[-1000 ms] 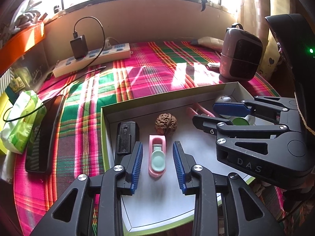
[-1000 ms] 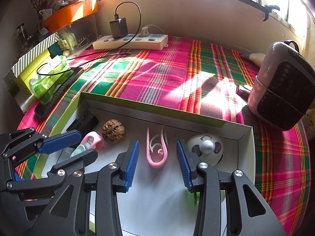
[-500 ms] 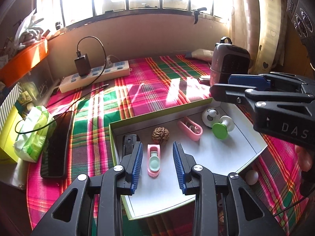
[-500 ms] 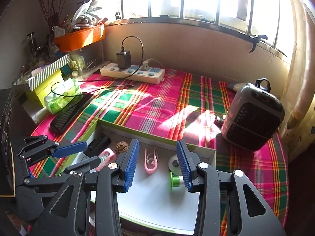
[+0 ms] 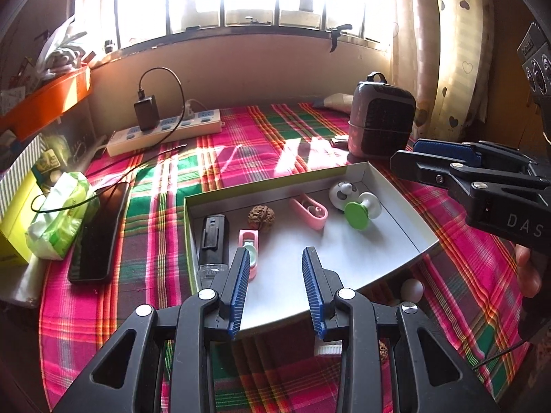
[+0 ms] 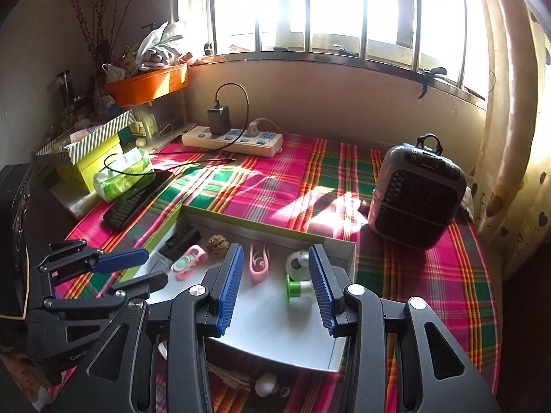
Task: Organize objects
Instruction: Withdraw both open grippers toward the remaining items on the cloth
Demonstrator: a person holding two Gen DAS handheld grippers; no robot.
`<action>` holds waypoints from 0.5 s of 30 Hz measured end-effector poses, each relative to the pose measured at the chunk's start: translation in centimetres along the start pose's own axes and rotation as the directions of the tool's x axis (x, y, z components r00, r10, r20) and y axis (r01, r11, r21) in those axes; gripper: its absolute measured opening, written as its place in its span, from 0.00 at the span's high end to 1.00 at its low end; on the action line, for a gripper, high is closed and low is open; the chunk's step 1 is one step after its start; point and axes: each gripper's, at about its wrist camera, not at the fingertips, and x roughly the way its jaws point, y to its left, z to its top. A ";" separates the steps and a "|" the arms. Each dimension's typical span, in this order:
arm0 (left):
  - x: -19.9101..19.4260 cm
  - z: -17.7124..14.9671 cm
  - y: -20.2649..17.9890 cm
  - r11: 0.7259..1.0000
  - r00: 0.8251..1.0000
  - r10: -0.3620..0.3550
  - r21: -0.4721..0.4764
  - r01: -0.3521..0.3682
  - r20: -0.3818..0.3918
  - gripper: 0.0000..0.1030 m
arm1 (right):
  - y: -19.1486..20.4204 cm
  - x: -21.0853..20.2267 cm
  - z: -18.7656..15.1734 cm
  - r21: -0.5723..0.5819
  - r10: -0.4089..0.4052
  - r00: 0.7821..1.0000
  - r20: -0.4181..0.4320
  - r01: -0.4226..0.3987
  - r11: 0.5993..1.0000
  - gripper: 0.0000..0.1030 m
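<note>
Beyond both empty, parted grippers, left gripper [image 5: 273,287] and right gripper [image 6: 275,287], sits the tray [image 5: 396,203] beside a heater [image 5: 380,124].

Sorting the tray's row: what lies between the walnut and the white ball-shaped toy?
A pink clip lies between the walnut and white toy, clearest in the left wrist view.

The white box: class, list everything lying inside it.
Inside the box: a black clip case, a pink case, a walnut, a pink clip, a white fan and a green-capped spool. The left gripper covers part of the box floor.
</note>
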 end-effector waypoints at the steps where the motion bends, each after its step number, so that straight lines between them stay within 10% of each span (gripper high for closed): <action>1: -0.1 -0.3 0.0 1.000 1.000 0.000 -0.004 0.000 -0.004 0.71 | -0.2 -0.1 -0.4 0.006 0.005 1.000 -0.002 -0.005 1.000 0.60; 15: -0.5 -2.4 -0.3 0.999 1.000 -0.004 -0.053 0.003 -0.027 0.71 | -1.9 -1.3 -3.0 0.048 0.036 0.999 0.009 -0.036 0.998 0.60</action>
